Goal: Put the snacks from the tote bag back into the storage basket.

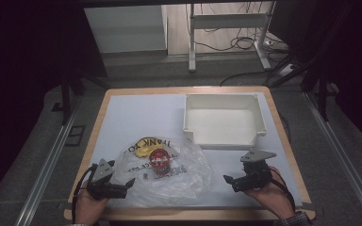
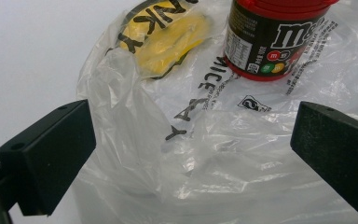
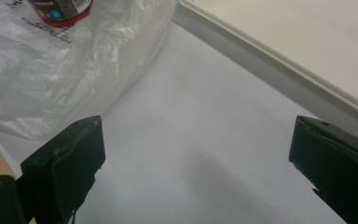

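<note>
While both hands rested at the table's near edge, the left gripper [image 1: 122, 184] sat at 7 o'clock with jaws wide, crumpled film of the clear printed plastic bag [image 2: 223, 154] lying between them, pads not pressing it. On the bag, near table centre, stood the red-lidded dark candy jar [image 1: 159, 160]; a yellow patch [image 2: 168, 39] showed at its 11 o'clock. The right gripper [image 1: 231, 181] lay at 5 o'clock, jaws wide over bare white mat [image 3: 191, 140]. The white rectangular plastic tray [image 1: 224, 141] occupied 1 o'clock.
</note>
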The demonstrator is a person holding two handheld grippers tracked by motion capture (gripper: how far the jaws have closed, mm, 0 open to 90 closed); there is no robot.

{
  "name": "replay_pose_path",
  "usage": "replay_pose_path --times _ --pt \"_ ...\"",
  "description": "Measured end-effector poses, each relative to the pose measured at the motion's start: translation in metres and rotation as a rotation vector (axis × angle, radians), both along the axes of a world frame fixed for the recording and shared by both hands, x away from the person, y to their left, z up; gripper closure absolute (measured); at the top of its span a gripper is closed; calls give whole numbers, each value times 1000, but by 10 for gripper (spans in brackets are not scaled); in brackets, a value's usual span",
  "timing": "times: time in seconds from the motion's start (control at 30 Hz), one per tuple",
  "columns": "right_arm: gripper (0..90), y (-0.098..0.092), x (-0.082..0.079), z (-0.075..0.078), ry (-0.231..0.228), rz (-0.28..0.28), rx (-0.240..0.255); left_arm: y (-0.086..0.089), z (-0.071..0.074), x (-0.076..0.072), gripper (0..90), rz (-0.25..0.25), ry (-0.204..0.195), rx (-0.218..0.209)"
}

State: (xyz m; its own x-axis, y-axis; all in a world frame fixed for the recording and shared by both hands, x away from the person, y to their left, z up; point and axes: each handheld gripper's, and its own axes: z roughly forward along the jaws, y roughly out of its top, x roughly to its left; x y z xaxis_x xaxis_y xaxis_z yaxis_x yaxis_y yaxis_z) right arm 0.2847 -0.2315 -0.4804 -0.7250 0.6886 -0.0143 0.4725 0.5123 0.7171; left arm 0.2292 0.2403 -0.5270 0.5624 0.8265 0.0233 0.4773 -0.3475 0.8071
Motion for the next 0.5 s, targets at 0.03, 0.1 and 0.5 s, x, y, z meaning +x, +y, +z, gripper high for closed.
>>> replay_pose_path --times 0.03,0.1,0.5 --pt "44 0 0 0 -1 5 1 -1 0 0 0 -1 0 1" --pt "45 1 0 0 -1 7 5 -1 0 0 0 -2 -1 2" --pt "63 17 4 8 -14 46 16 -1 0 0 0 -3 -3 3"
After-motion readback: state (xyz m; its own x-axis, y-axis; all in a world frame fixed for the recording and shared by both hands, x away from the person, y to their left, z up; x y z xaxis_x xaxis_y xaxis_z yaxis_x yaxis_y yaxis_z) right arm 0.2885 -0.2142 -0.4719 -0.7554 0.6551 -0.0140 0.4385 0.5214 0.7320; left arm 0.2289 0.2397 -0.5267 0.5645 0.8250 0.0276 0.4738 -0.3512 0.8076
